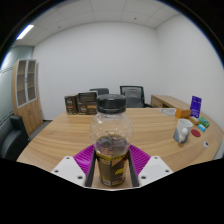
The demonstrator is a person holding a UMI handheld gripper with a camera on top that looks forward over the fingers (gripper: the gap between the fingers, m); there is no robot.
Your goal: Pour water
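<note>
A clear plastic jar (110, 140) with a black lid and a dark label stands upright between my fingers. My gripper (111, 170) is shut on the jar, and both magenta pads (85, 157) press against its sides. The jar appears lifted above the wooden table (70, 130). Its bottom is hidden below the fingers. Beyond the jar to the right, several small colourful cups and containers (193, 128) sit on the table.
Brown boxes (82, 103) stand at the table's far side, with black office chairs (131, 96) behind them. A purple box (195, 104) rests on a side counter at the right. A wooden cabinet (28, 90) stands at the left wall.
</note>
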